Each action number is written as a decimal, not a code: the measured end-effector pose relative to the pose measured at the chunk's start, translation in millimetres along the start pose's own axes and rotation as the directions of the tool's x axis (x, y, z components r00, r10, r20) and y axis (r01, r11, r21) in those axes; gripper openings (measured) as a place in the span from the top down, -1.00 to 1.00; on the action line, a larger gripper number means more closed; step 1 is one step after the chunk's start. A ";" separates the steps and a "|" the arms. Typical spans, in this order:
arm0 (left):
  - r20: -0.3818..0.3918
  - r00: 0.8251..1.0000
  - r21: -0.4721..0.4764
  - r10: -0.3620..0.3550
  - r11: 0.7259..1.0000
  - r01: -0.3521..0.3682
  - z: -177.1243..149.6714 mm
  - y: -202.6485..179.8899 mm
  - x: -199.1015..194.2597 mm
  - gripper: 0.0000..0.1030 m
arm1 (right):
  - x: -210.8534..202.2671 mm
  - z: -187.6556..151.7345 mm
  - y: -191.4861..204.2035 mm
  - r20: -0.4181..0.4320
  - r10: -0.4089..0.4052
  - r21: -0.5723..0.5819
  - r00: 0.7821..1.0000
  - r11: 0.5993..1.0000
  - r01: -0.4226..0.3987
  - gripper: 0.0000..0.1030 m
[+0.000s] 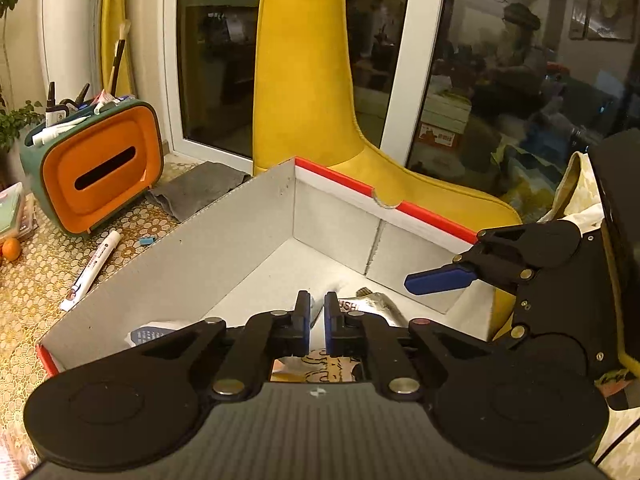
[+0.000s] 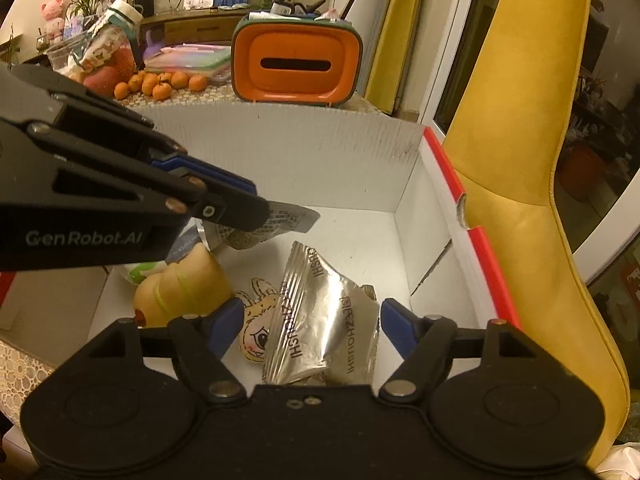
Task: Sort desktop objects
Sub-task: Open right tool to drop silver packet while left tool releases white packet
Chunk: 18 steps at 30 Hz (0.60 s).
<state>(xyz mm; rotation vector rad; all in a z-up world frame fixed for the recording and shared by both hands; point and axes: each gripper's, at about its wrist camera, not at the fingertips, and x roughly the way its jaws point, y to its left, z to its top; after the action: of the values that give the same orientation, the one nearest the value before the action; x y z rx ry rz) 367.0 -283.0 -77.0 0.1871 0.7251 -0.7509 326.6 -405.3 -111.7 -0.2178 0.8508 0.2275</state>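
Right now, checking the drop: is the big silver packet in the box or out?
In: the silver packet lies on the box floor.

I see a patterned tabletop (image 1: 36,280) carrying the white box (image 1: 192,248). Left of the box lie a marker (image 1: 91,270), grey cloth (image 1: 200,188) and orange organizer (image 1: 100,168).

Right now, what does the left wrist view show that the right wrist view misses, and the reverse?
Only the left wrist view shows the white marker on the tablecloth and the grey cloth. Only the right wrist view shows the tangerines, the cartoon sticker and the foil packets in full. Both show the white box, the orange tissue holder, the yellow chair and both grippers.
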 end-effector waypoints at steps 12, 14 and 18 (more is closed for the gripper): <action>0.025 0.999 -0.031 -0.028 0.999 0.029 -6.5 -7.9 -31.4 0.88 | -24.9 -2.3 -1.0 0.048 0.031 0.035 0.998 0.999 -0.032 -0.61; 0.035 0.999 -0.028 -0.026 0.999 0.027 -8.4 -10.0 -39.4 0.88 | -27.9 -0.4 -0.6 0.058 0.035 0.041 0.998 0.998 -0.037 -0.61; 0.058 0.998 -0.038 -0.016 0.999 0.018 -11.8 -12.6 -54.6 0.88 | -41.3 -3.2 0.3 0.084 0.046 0.056 0.995 0.997 -0.051 -0.63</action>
<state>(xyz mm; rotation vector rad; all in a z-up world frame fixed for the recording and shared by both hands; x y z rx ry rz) 324.5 -257.0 -48.6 0.1236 0.6867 -0.7547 297.9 -410.4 -82.3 -0.1324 0.7798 0.2549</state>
